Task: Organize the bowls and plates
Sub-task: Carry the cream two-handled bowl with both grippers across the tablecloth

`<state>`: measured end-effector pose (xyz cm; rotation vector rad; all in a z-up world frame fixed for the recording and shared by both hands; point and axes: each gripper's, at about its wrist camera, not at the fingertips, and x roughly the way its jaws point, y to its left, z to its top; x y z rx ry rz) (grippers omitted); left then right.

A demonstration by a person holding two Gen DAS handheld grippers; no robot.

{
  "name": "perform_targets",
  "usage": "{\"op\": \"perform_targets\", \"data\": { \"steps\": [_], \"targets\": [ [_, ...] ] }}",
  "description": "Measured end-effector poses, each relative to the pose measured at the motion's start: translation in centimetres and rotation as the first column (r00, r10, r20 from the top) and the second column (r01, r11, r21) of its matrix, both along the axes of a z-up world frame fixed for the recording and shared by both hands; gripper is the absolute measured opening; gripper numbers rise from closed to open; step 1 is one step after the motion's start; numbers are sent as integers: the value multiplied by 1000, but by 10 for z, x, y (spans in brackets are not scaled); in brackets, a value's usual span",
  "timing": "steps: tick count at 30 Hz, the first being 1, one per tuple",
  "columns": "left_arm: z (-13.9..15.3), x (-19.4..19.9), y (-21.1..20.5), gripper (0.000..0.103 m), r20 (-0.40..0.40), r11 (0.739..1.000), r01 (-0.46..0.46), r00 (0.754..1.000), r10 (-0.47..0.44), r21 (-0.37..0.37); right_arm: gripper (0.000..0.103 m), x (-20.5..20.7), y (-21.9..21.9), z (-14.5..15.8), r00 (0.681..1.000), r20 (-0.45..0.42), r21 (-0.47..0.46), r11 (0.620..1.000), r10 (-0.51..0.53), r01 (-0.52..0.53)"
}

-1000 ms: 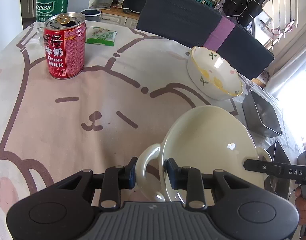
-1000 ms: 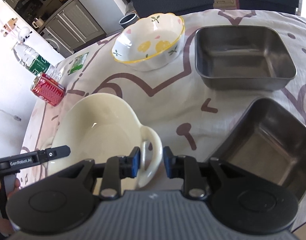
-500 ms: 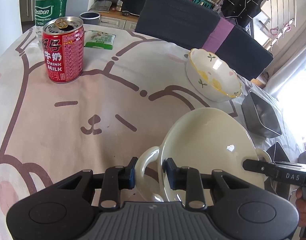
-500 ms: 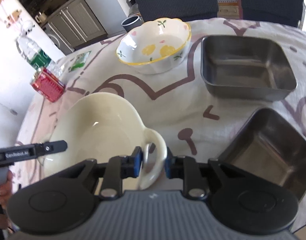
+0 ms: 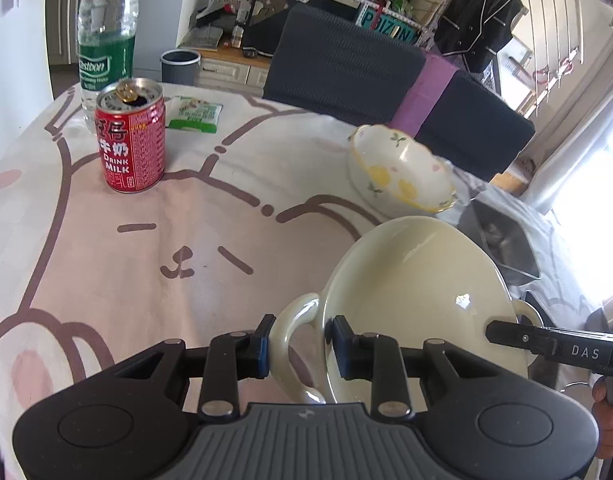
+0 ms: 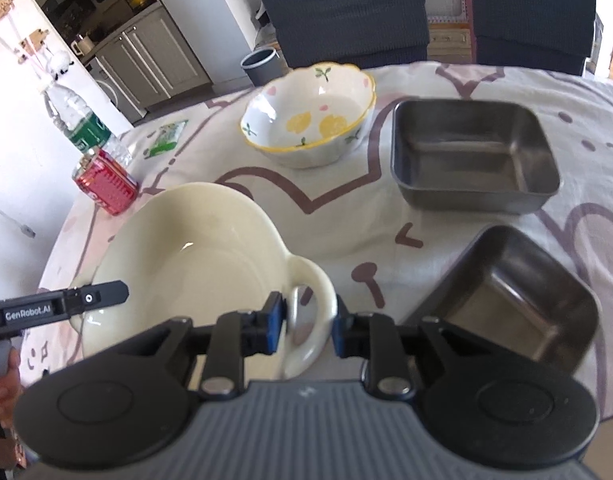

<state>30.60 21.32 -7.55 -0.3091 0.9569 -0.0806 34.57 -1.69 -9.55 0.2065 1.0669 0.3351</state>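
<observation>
Now the cream ceramic bowl with two loop handles [image 5: 418, 292] has come up off the pink cartoon-print tablecloth [image 5: 106, 240] compared with a second ago: it sits higher and more tilted in both wrist views, carried between my two tools near the table's near edge. I read that as the lift under way, with the stacking spot not yet reached.

Going left to right, my left gripper [image 5: 300, 346] is narrowly spread and pinching the bowl's left loop handle [image 5: 294, 320], blue pads pressed on either side of it. My right gripper [image 6: 308, 322] is about as narrow and clamps the opposite loop handle [image 6: 312, 300] the same way.

Beyond the bowl stands the scalloped white bowl with yellow lemon print [image 6: 308, 118], and to its right two square stainless steel trays [image 6: 472, 156], the nearer one tipped.
</observation>
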Motion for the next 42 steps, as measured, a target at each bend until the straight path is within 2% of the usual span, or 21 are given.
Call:
{"op": "perform_targets", "data": {
  "steps": [5, 20, 28, 42],
  "targets": [
    [18, -20, -14, 31, 15, 1000, -23, 1000, 23, -18, 29, -19, -14, 17, 1000, 14, 16, 1000, -13, 12],
    [59, -76, -95, 31, 74, 998, 38, 997, -34, -48, 28, -89, -89, 63, 992, 39, 25, 992, -122, 121],
    [56, -83, -145, 31, 53, 994, 85, 995, -81, -75, 28, -120, -138, 70, 984, 43, -3, 985, -171, 172],
    [41, -83, -223, 32, 23, 982, 163, 987, -161, -93, 29, -155, -213, 64, 955, 21, -39, 954, -295, 296]
  ]
}}
